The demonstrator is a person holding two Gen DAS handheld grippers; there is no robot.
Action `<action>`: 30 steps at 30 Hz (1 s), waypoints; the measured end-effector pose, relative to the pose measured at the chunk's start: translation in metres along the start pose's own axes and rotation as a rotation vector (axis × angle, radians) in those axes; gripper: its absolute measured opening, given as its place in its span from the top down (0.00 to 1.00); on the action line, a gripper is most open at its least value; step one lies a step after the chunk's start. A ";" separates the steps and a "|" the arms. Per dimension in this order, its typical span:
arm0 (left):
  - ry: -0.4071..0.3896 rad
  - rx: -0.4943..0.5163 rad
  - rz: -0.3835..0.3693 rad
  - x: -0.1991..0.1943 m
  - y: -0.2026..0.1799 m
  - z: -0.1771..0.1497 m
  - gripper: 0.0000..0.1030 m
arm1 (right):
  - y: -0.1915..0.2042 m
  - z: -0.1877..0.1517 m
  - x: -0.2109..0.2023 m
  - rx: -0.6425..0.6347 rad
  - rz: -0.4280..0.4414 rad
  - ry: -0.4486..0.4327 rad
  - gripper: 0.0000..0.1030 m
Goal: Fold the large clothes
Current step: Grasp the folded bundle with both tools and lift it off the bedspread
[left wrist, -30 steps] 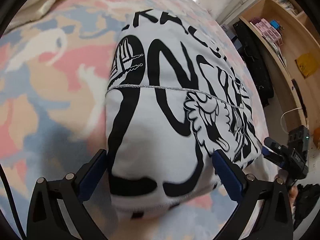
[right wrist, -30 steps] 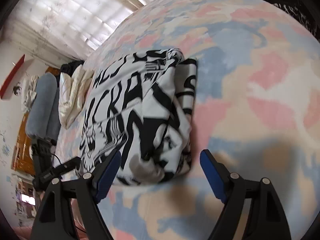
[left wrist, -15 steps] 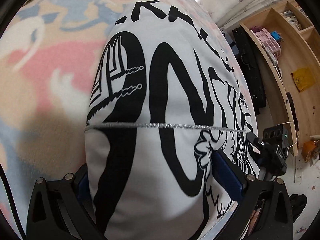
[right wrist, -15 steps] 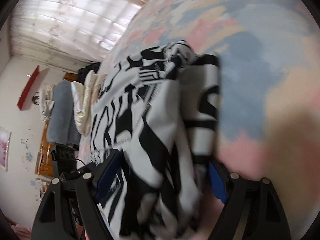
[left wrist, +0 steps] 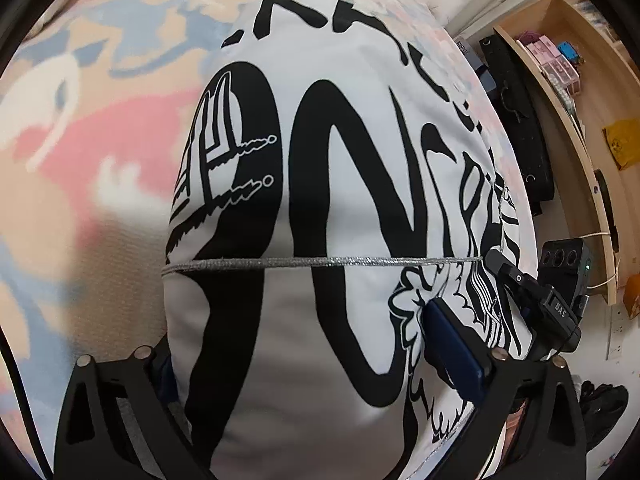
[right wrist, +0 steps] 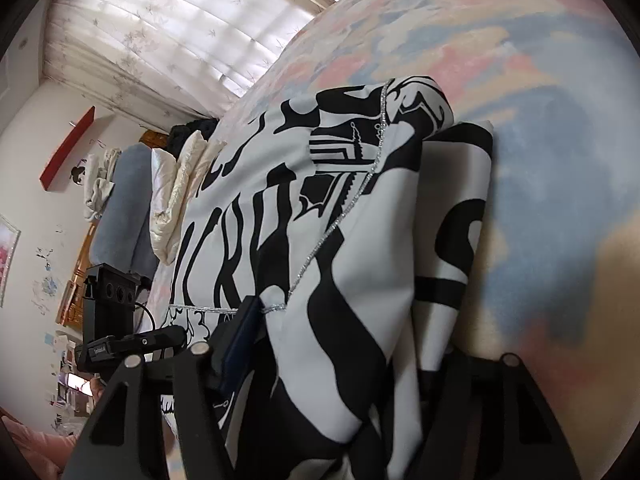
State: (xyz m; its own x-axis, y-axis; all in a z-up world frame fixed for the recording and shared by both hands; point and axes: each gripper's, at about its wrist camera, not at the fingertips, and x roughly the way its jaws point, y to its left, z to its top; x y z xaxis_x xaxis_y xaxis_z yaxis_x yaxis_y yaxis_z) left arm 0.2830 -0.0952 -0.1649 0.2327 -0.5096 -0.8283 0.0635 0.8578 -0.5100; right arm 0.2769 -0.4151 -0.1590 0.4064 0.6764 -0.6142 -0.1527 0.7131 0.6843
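Nearest the cameras, the garment, a white piece with bold black lettering, already folded into a thick bundle, fills the gap of both grippers. A second ago it lay clear of the fingers, out in front; both grippers have since pushed in over its near edge. The right gripper is closing its jaws with the folded layers between them: its left finger lies against the cloth, while the right one is hidden behind the hanging fold, so whether the pads yet press cannot be told. The left gripper stands wide around the bundle, one blue pad showing at the garment's right edge and the other covered by cloth; a firm grip cannot be confirmed.

This looks like the take-up for another fold, or for lifting the bundle.

Beyond the grippers, the garment rests on the bed cover, patterned in pink, blue and peach. Past the garment's far end, in the right wrist view, lie a pile of bedding and the curtained window; to the garment's right, in the left wrist view, stand wooden shelves.
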 end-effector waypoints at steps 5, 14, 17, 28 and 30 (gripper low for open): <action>0.036 0.048 -0.036 -0.007 0.002 0.003 0.17 | -0.008 0.001 -0.003 0.013 0.020 0.008 0.41; 0.065 0.114 -0.081 -0.004 0.023 0.006 0.18 | -0.015 0.018 0.007 0.050 0.048 0.108 0.39; 0.033 0.129 -0.060 -0.008 0.021 0.001 0.21 | -0.012 0.018 0.009 0.044 0.022 0.104 0.42; -0.102 0.333 0.145 -0.045 -0.027 -0.019 0.43 | 0.050 0.002 -0.007 -0.108 -0.098 -0.015 0.74; -0.109 0.351 0.167 -0.053 -0.033 -0.024 0.44 | 0.065 -0.002 -0.011 -0.133 -0.107 -0.034 0.75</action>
State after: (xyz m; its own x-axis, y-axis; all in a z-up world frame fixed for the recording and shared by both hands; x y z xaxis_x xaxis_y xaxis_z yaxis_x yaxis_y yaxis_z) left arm 0.2451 -0.0985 -0.1100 0.3685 -0.3673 -0.8540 0.3393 0.9084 -0.2442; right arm 0.2606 -0.3761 -0.1087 0.4562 0.5905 -0.6657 -0.2241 0.8002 0.5563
